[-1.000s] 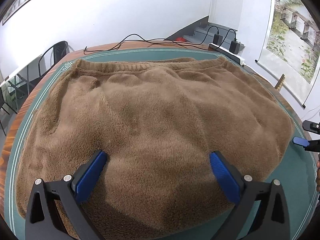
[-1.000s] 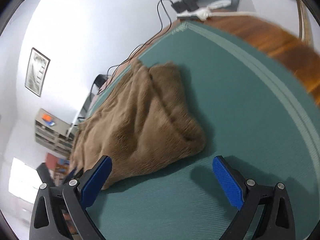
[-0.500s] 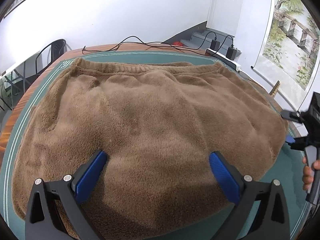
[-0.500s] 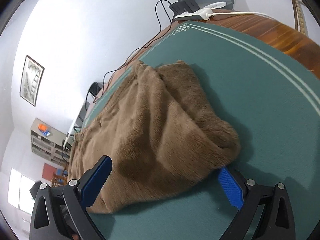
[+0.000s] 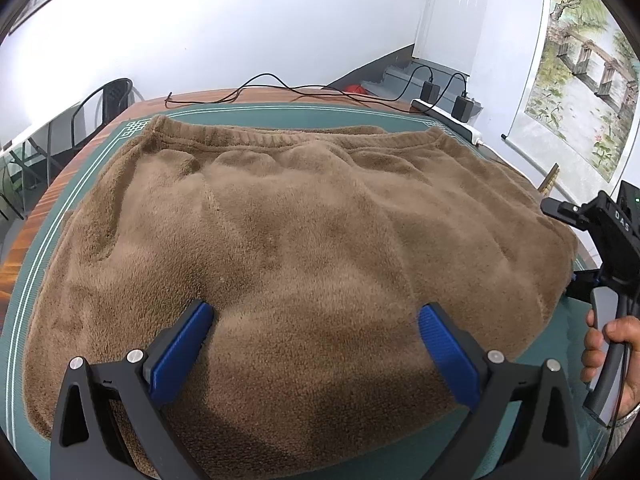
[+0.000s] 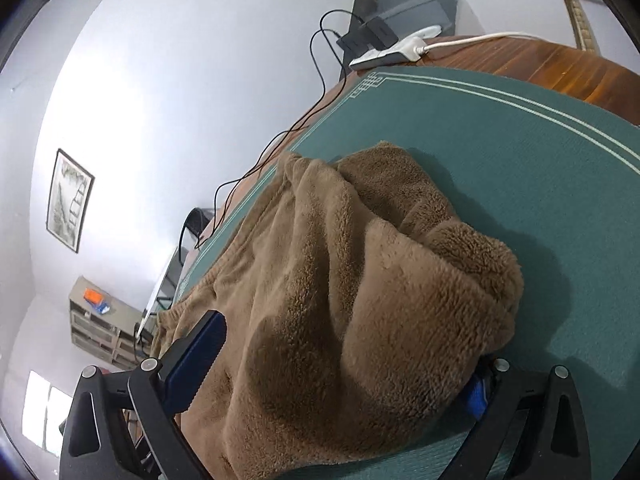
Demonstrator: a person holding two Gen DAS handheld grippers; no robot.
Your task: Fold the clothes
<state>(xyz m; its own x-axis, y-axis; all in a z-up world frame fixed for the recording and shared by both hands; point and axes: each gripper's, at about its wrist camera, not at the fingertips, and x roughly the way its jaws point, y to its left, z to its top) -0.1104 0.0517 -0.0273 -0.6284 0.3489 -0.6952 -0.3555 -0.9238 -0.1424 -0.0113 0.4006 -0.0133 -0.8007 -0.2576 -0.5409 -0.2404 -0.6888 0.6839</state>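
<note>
My left gripper (image 5: 312, 344) hangs spread wide over the near edge of the fleece (image 5: 288, 240), gripping nothing. My right gripper (image 6: 340, 364) is also parted, straddling the fleece's bunched corner. The fleece lies spread across the green mat (image 6: 500, 128) on the surface (image 6: 540, 60).

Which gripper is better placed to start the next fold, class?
Probably the right gripper: its open fingers already straddle the brown fleece garment at its edge. The left gripper hovers open over the middle.
</note>
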